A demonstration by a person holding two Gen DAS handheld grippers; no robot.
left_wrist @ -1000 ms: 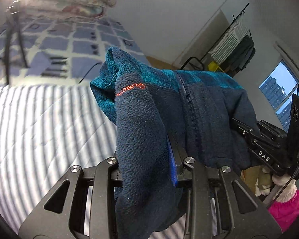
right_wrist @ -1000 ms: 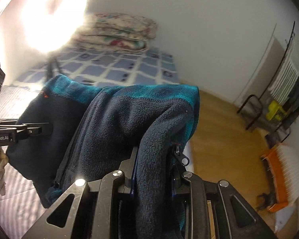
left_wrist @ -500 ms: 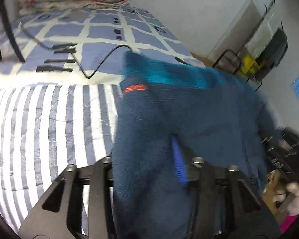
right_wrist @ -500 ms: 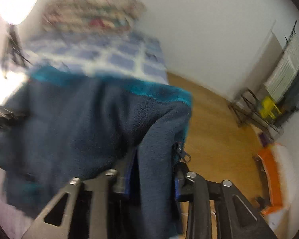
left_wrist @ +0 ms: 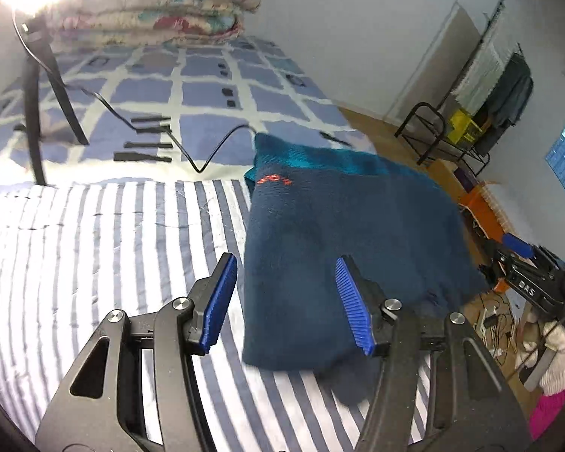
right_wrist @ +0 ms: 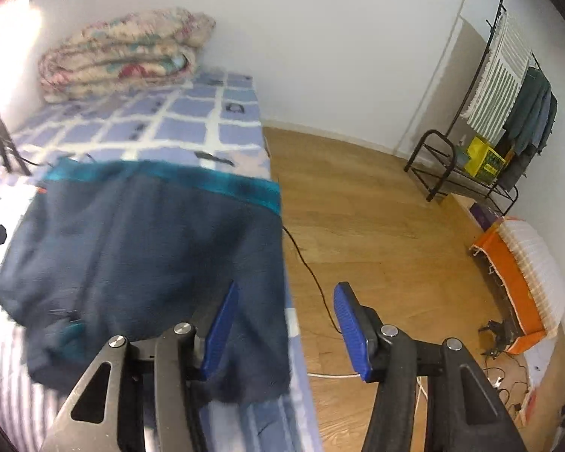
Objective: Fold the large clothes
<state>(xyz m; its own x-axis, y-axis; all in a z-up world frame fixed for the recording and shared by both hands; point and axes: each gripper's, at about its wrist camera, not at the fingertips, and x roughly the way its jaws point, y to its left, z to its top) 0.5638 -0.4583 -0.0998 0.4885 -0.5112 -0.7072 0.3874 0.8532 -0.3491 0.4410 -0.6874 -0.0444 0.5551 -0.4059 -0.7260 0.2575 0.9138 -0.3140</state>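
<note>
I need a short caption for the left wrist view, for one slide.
Left gripper, jaws just opened, above the folded navy fleece jacket lying on the striped bed sheet.

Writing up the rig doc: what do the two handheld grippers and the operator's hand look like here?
Both the left gripper and the right gripper share one build: black angular linkage arms with cut-outs, silver pivot bolts, ribbed blue pads. Seen from the left wrist, the right unit bears white "DAS" lettering; the hand wears a cream knit glove and pink sleeve.

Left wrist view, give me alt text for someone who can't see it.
A folded navy fleece jacket with a teal collar lies on a blue-and-white striped bedsheet, between the open blue-padded fingers of the left gripper, whose fingers have just been opening.
</note>
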